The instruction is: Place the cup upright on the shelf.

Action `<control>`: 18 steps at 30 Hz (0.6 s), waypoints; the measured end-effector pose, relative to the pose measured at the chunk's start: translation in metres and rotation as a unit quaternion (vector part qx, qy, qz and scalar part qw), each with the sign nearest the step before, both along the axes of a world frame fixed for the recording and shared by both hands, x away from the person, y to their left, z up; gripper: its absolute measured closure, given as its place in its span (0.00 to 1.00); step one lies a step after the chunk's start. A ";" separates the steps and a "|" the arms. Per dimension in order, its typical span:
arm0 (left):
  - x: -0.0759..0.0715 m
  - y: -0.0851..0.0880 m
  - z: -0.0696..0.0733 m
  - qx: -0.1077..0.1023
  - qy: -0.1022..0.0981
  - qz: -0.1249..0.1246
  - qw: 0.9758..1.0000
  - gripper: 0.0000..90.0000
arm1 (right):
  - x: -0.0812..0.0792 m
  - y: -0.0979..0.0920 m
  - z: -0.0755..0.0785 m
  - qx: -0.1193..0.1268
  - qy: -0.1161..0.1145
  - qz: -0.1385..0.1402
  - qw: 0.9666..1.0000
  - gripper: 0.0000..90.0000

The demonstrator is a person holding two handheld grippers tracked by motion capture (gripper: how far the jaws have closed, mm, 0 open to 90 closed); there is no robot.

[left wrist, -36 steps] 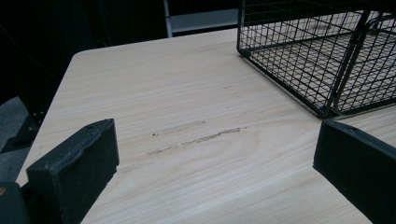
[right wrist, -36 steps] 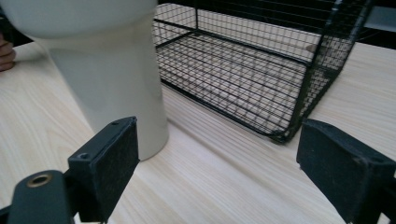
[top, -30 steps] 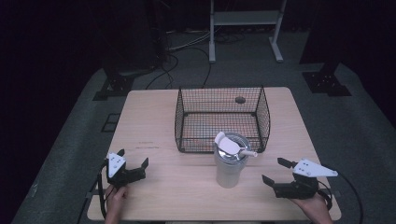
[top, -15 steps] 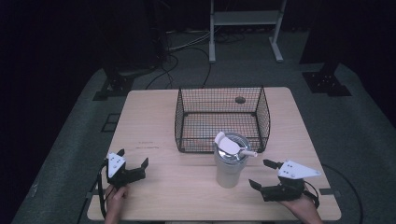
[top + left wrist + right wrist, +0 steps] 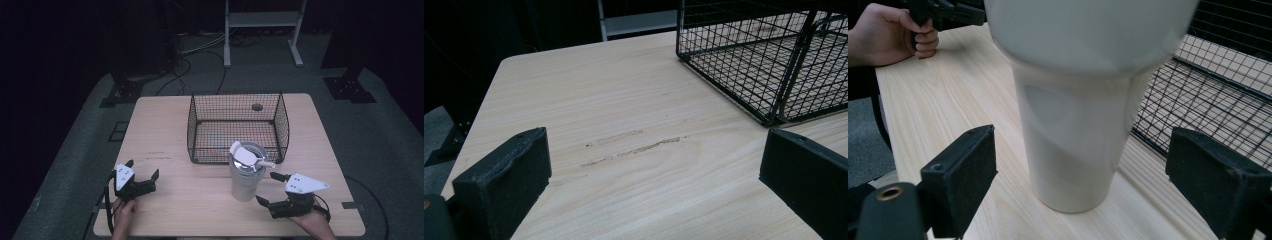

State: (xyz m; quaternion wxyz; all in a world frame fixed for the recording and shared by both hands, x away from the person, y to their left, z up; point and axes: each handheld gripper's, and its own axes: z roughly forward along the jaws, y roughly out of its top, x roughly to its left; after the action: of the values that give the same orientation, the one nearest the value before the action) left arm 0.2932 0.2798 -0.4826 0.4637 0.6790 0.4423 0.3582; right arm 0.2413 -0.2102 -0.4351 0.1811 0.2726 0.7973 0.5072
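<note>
Your right gripper (image 5: 267, 188) had its jaws wide apart, one pad either side of the cup (image 5: 246, 176) but touching neither wall; in the right gripper view the cup (image 5: 1083, 100) stood squarely between them. By my read this was the approach step, grasp not yet made. Next move calls for easing forward until the pads bracket the narrow lower body, then closing evenly so it does not tip.

The cup was a pale, tall tumbler, narrower toward the base, upright on the table (image 5: 165, 135), just in front of the wire basket (image 5: 235, 125). A white flip lid (image 5: 241, 151) stood raised on top.

Your left gripper (image 5: 142, 178) lay well apart near the table's left edge, jaws open, holding nothing.
</note>
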 end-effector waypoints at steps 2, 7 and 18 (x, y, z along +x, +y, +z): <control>0.000 0.000 0.000 0.000 0.000 0.001 1.000 0.00 | 0.001 0.003 -0.001 0.002 -0.005 -0.002 1.000 0.14; 0.000 0.000 0.000 -0.002 0.000 0.000 1.000 0.00 | 0.004 0.011 -0.003 0.004 -0.004 -0.004 1.000 0.14; 0.000 0.001 0.000 -0.002 -0.001 0.000 1.000 0.00 | 0.014 0.023 -0.009 0.011 0.000 -0.014 1.000 0.11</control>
State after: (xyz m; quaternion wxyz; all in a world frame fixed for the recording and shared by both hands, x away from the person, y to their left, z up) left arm 0.2934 0.2803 -0.4826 0.4654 0.6779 0.4427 0.3576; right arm 0.2549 -0.1868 -0.4440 0.1853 0.2852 0.7878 0.5135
